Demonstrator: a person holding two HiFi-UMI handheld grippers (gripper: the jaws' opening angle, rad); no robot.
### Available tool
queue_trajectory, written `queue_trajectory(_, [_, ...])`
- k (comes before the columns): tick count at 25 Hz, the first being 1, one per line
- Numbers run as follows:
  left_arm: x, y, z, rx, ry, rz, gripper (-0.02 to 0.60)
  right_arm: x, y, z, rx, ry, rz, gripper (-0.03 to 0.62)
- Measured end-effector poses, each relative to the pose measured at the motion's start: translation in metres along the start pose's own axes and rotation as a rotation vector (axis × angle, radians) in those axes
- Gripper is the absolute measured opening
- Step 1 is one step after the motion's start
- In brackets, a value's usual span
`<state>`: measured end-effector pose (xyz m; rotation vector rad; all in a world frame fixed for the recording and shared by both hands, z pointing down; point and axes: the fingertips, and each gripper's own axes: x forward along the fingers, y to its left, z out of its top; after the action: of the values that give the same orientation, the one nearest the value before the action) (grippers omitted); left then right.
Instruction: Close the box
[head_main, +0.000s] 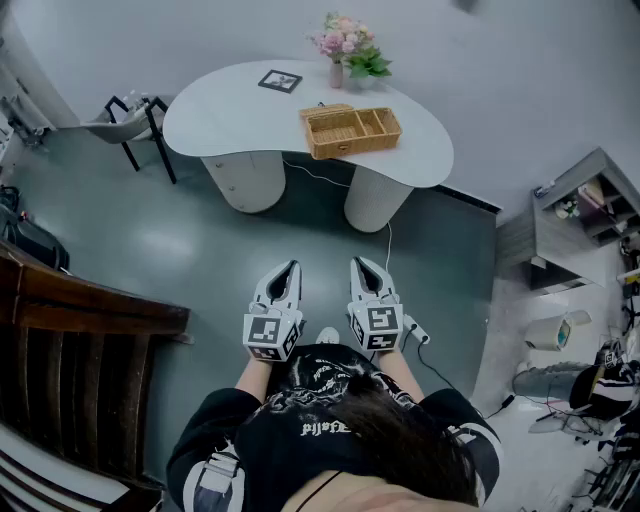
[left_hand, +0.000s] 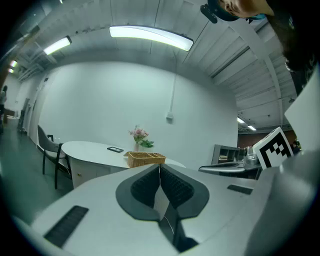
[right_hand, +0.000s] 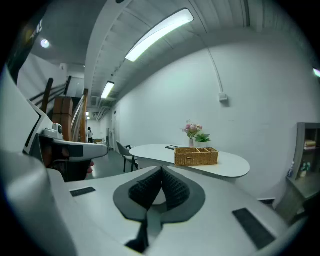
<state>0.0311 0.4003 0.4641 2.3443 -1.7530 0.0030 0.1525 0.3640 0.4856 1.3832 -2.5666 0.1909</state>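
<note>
The open wicker box (head_main: 350, 130) sits on the table (head_main: 230, 110), by its near edge toward the right end, with flowers (head_main: 345, 42) behind it at the far edge. The left tool (head_main: 291, 266) and right tool (head_main: 360, 262) hang side by side over the floor (head_main: 180, 240), well short of the box. Each has its jaws pressed together on nothing.

Box (head_main: 352, 131): lid (head_main: 324, 110) shows only as a strip at its 11 o'clock, rest hidden behind the wall, hinge unreadable. Frame (head_main: 280, 81) on tabletop (head_main: 230, 110): picture too small to read. Shelf (head_main: 585, 215) at 3 o'clock cut by edge, contents blurry.
</note>
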Motion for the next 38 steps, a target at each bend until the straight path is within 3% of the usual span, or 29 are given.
queue_trajectory(12, [0.014, -0.007, -0.005, -0.046, -0.033, 0.019, 0.025, 0.003, -0.014, 0.001, -0.033, -0.006, 0.035, 0.025])
queue_trajectory(16, [0.021, -0.009, -0.015, -0.075, 0.003, 0.006, 0.025, 0.006, -0.023, -0.001, -0.007, 0.002, 0.035, 0.025])
queue_trajectory(19, [0.032, -0.009, -0.019, -0.028, 0.035, 0.009, 0.026, 0.01, -0.032, -0.003, 0.008, 0.01, 0.031, 0.025])
queue_trajectory(28, [0.087, 0.008, -0.011, -0.01, 0.035, -0.034, 0.026, 0.043, -0.058, 0.0, 0.063, -0.009, -0.001, 0.025])
queue_trajectory(38, [0.166, 0.049, 0.013, -0.085, 0.006, -0.108, 0.025, 0.106, -0.094, 0.021, 0.14, -0.023, -0.043, 0.026])
